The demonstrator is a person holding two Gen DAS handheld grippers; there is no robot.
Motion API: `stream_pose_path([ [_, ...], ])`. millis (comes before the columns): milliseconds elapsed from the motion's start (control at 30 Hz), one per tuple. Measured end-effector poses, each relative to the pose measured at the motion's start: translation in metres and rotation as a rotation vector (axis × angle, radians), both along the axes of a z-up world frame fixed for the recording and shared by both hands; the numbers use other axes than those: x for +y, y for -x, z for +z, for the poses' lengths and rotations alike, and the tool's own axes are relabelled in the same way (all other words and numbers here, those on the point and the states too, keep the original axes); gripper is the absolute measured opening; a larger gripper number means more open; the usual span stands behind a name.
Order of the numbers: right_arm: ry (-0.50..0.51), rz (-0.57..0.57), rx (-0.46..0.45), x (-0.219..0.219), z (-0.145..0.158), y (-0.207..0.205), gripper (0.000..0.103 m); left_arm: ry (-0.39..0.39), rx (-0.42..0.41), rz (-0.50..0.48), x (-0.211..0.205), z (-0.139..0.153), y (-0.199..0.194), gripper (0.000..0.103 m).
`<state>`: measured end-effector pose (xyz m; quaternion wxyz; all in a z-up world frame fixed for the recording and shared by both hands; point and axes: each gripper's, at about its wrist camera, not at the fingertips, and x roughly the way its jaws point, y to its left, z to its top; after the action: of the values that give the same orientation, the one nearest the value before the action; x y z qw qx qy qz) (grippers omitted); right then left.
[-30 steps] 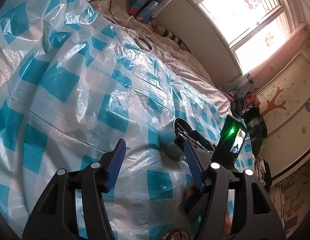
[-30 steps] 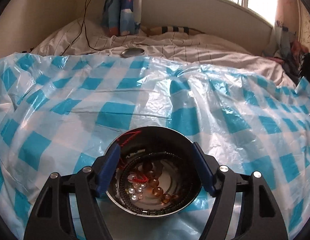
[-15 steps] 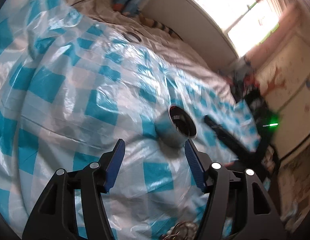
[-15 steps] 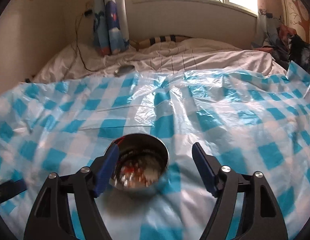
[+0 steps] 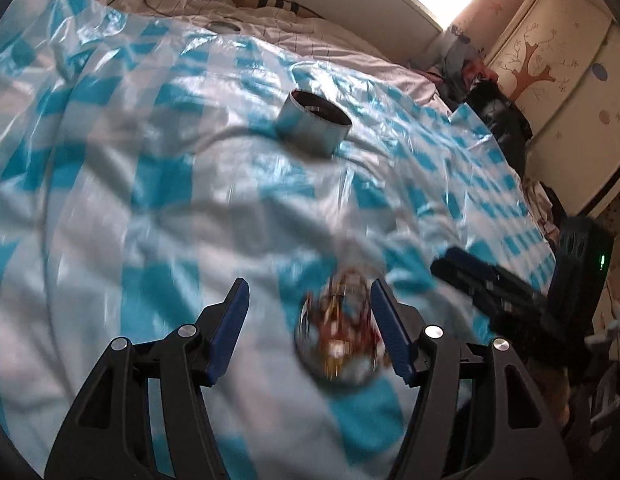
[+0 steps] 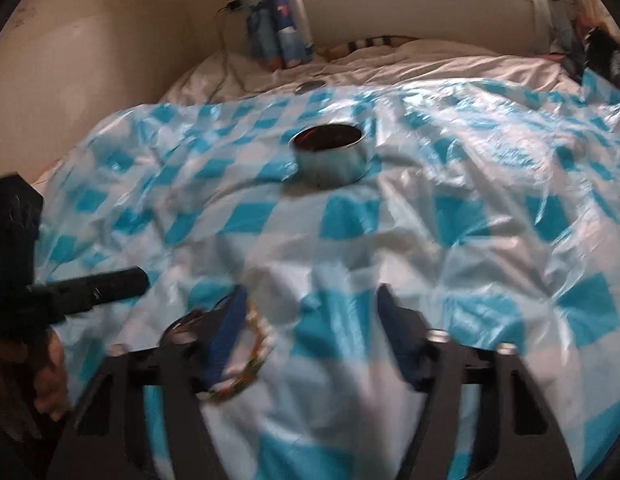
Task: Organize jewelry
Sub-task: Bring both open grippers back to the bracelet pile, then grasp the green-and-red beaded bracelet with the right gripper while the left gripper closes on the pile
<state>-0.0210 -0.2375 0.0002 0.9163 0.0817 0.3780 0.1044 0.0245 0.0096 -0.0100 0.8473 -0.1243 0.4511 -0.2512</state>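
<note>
A round metal tin (image 5: 314,128) (image 6: 330,152) with jewelry inside stands on the blue-checked plastic sheet (image 5: 149,184), well ahead of both grippers. A blurred heap of beaded jewelry (image 5: 342,332) lies between the fingers of my left gripper (image 5: 305,284), close to the right finger; the jaws stand open and do not press on it. In the right wrist view a beaded bracelet (image 6: 249,354) lies by the inner side of the left finger of my right gripper (image 6: 312,292). Its jaws are closing, and no pad presses on the bracelet. Each gripper shows in the other's view: right gripper (image 5: 490,288), left gripper (image 6: 89,284).
The sheet covers a white bed (image 6: 430,64) below a window. A round lid (image 5: 221,26) lies on the bedding behind the sheet. A cable (image 6: 225,68) runs over the bed's far left. Dark clothes (image 5: 498,116) and a cupboard (image 5: 558,48) are at the right.
Both grippers have drawn back from the tin, which the right jaws straddled a second ago. The left view has swung onto the jewelry heap. The right jaws are narrower.
</note>
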Motion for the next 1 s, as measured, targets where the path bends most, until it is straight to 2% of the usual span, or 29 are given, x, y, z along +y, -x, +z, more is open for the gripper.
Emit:
stream_pose_path([
  [100,0.028,0.011,0.003,0.009,-0.002,0.004,0.05,-0.028,-0.018,-0.011,0.002,-0.004,0.021,0.06],
  [267,0.08,0.034,0.103,0.023,-0.02,-0.007,0.043,-0.115,-0.114,-0.116,-0.02,0.002,0.046,0.063],
  [367,0.088,0.054,0.139,0.027,-0.029,-0.011,0.04,-0.185,-0.214,-0.179,-0.042,0.007,0.064,0.066],
  [467,0.087,0.077,0.15,0.032,-0.034,-0.014,0.037,-0.273,-0.276,-0.193,-0.059,0.004,0.068,0.066],
  [500,0.092,0.081,0.155,0.033,-0.036,-0.016,0.032,-0.305,-0.292,-0.189,-0.064,0.003,0.068,0.066],
  [600,0.085,0.086,0.152,0.033,-0.037,-0.017,0.026,-0.356,-0.297,-0.183,-0.073,-0.003,0.061,0.066],
  [667,0.07,0.088,0.131,0.031,-0.032,-0.014,0.026,-0.351,-0.28,-0.185,-0.074,-0.006,0.059,0.066],
  [767,0.086,0.106,0.149,0.036,-0.036,-0.016,0.026,-0.412,-0.293,-0.141,-0.073,-0.01,0.055,0.066],
  [867,0.127,0.117,0.153,0.044,-0.039,-0.016,0.025,-0.381,-0.264,-0.069,-0.06,-0.009,0.046,0.067],
  [967,0.098,0.096,0.158,0.037,-0.038,-0.017,0.016,-0.296,-0.246,0.024,-0.038,-0.002,0.039,0.067],
  [1000,0.085,0.089,0.159,0.035,-0.038,-0.017,0.013,-0.245,-0.236,0.042,-0.03,0.001,0.037,0.067],
])
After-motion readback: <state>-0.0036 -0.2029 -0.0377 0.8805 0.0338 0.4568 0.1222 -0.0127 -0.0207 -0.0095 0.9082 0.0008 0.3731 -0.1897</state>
